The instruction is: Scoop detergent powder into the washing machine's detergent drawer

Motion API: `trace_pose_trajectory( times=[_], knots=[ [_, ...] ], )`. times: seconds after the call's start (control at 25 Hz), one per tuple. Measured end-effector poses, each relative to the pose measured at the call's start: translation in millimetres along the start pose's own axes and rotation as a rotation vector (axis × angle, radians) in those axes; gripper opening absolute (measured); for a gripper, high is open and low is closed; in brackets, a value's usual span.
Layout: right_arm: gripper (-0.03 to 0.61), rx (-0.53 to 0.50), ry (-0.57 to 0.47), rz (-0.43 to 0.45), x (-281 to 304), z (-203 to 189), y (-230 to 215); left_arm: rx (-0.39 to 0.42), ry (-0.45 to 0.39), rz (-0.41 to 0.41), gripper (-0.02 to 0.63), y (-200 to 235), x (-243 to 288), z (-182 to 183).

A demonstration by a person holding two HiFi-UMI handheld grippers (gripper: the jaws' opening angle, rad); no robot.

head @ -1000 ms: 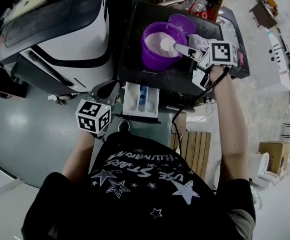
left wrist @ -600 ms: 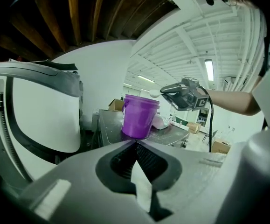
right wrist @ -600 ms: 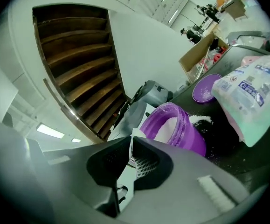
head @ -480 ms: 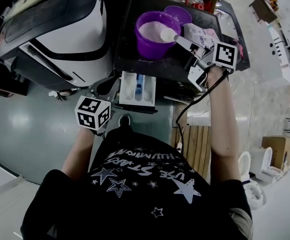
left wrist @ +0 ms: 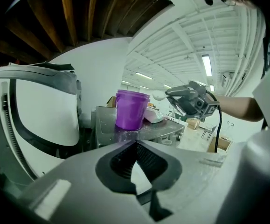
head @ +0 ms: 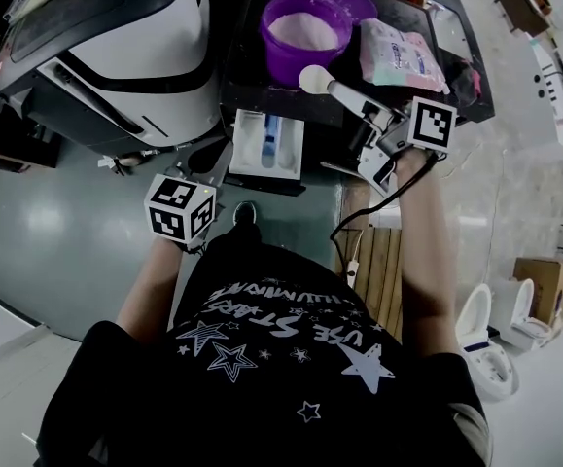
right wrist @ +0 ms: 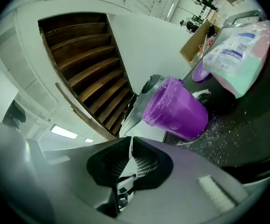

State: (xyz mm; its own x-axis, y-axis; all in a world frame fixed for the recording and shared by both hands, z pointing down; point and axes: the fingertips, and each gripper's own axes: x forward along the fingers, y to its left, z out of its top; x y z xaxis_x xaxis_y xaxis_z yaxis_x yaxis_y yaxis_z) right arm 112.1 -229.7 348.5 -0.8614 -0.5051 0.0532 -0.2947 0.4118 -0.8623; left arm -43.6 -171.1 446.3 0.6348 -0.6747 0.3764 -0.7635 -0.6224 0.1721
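Holds heaped scoop clamped in right gripper, between purple tub and open detergent drawer; shows left gripper closed, empty; risks spilling powder short of drawer if tilted.

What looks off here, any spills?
Yes: detergent powder is scattered on the black top around the base of the purple bucket. The right gripper holds the scoop near that top's front edge.
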Motion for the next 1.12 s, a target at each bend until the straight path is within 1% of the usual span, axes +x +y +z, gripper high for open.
trace_pose_trajectory(
  times=[0.2,0.36,0.44,0.52,0.64,0.76,1.12],
  knots=[
    [0.038,0.026,0.023,-0.002,-9,-36,-11,0.004,0.015,-0.001,0.002,-14,-6,-14],
    [0.038,-0.025,0.036,-0.026,-14,-59,-19,0.017,0.034,0.007,0.002,-25,-12,-25],
    [0.038,-0.035,0.048,-0.039,-15,-72,-24,0.019,0.042,0.013,0.002,-29,-17,-30],
    [0.038,-0.061,0.068,-0.09,-19,-84,-36,0.024,0.048,0.017,0.002,-33,-19,-34],
    [0.038,-0.156,0.111,-0.19,-23,-98,-56,0.029,0.055,0.026,0.002,-36,-21,-40],
    [0.038,-0.233,0.14,-0.252,-20,-109,-67,0.024,0.063,0.027,0.002,-38,-22,-45],
    [0.038,-0.361,0.176,-0.423,-11,-124,-105,0.013,0.094,0.019,0.002,-31,-22,-58]
  ],
)
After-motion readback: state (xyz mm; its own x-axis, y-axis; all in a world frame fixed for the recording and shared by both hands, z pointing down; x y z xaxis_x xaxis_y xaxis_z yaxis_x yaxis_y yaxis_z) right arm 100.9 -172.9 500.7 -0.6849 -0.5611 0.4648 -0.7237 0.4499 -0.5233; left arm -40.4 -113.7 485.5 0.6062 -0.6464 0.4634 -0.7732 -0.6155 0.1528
